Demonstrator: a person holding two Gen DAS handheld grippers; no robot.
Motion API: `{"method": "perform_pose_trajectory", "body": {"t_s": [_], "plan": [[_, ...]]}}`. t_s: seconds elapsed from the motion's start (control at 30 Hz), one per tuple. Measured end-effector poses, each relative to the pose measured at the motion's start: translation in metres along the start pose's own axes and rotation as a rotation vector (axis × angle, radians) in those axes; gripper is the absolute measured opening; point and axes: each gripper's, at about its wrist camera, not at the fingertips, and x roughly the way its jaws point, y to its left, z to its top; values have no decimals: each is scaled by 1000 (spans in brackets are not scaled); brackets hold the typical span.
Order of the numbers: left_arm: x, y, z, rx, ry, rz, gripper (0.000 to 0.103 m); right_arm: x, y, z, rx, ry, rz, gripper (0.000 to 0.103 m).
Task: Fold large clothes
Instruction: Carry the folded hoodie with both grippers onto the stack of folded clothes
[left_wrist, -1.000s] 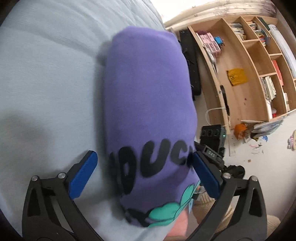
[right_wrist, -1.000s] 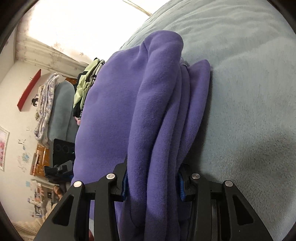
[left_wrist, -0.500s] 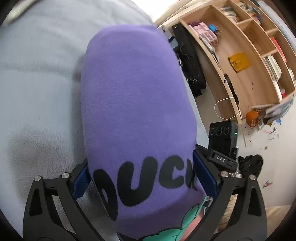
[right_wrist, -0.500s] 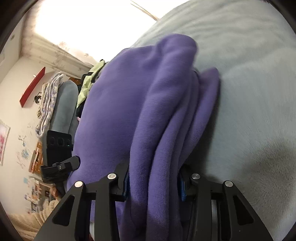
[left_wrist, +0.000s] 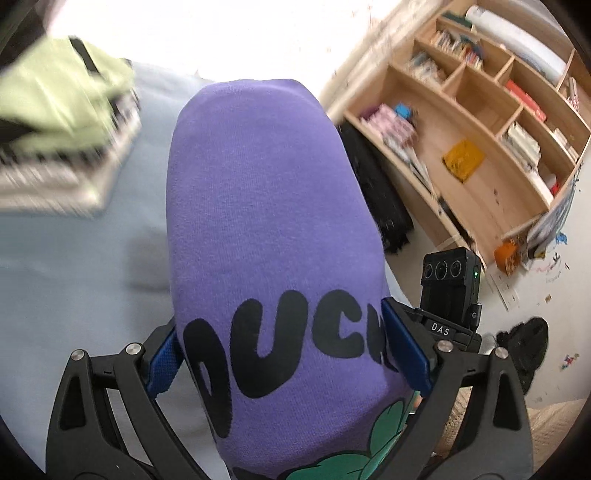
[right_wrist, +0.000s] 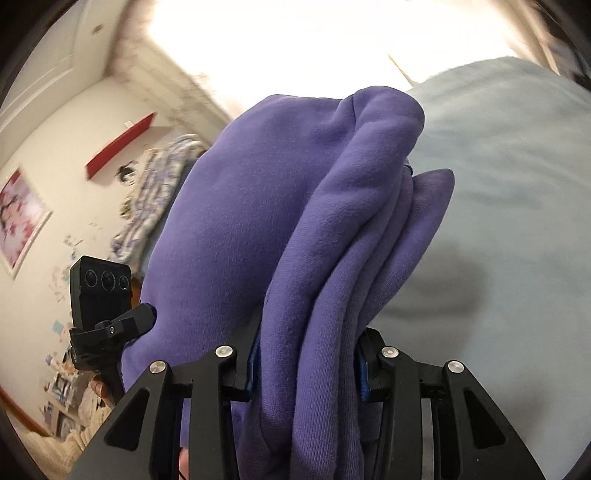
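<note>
A folded purple sweatshirt (left_wrist: 258, 184) with black letters and a green print hangs lifted above the light blue bed cover (left_wrist: 74, 277). My left gripper (left_wrist: 280, 332) grips the bundle across its width, a blue pad pressing each side. In the right wrist view the sweatshirt (right_wrist: 258, 184) shows its stacked folded edges, and my right gripper (right_wrist: 308, 365) is shut on those layers. The bed cover (right_wrist: 517, 184) lies below and to the right. Each view shows the other gripper's black camera block (left_wrist: 450, 291) (right_wrist: 101, 295) beside the bundle.
A blurred stack of folded clothes (left_wrist: 62, 122) with a pale green piece on top sits on the bed at far left. A wooden bookshelf (left_wrist: 480, 147) and a black bag (left_wrist: 380, 192) stand past the bed's right edge. The floor (left_wrist: 535, 295) holds scattered clutter.
Both grippers rose, carrying the sweatshirt off the bed. The left jaws, open beside the bundle a second ago, now clamp it. The clothes stack came into view.
</note>
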Motion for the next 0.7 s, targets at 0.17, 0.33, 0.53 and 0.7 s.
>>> {"method": "perform_pose_trajectory", "body": {"t_s": [0.17,0.33,0.53,0.7], "plan": [[-83,37,89,40,-104,93,95,89,73,77,-84,-26,73,38],[-125,91,189,106,-172,170,95,191,103,147,-81,-62,120,38],[-118,197,288,85,-186,205,95,344,101,208,-35,-92,96,38],[-74,287,324,8,-137,262,95,471,58,227,82,-23,56,38]]}}
